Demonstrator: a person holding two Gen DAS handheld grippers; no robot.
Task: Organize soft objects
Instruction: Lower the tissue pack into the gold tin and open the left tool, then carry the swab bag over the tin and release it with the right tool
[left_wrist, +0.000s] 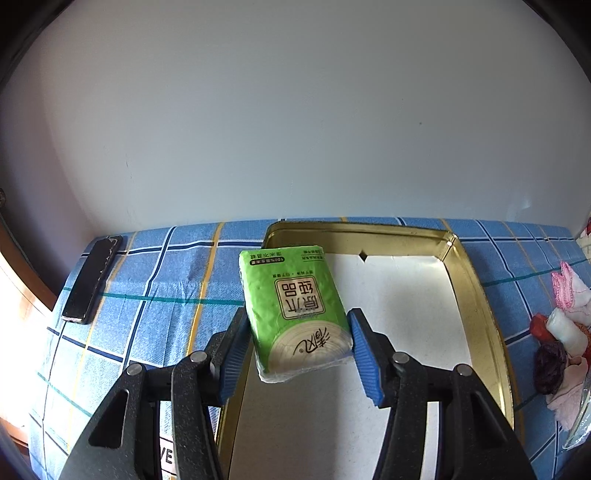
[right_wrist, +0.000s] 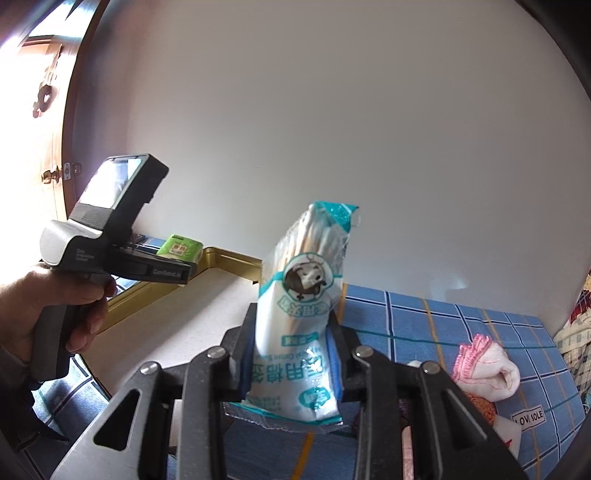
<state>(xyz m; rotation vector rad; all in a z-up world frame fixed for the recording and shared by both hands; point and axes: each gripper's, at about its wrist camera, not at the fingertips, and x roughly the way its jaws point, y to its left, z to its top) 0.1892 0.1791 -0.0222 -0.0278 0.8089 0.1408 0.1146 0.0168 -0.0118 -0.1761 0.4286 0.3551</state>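
Observation:
My left gripper (left_wrist: 297, 338) is shut on a green tissue pack (left_wrist: 291, 306) and holds it above the left side of a gold-rimmed tin tray (left_wrist: 476, 295) with a white floor. My right gripper (right_wrist: 291, 354) is shut on a white and teal bag of cotton swabs (right_wrist: 303, 314), held upright above the blue checked cloth. In the right wrist view the left gripper (right_wrist: 173, 271) with the green pack (right_wrist: 181, 249) shows over the tray's gold rim (right_wrist: 229, 258), held by a hand.
A black phone (left_wrist: 90, 280) lies on the blue checked cloth (left_wrist: 155, 295) at the left. Rolled socks and small cloths (left_wrist: 561, 332) lie right of the tray; a white and pink sock (right_wrist: 487, 365) lies near my right gripper. A white wall stands behind.

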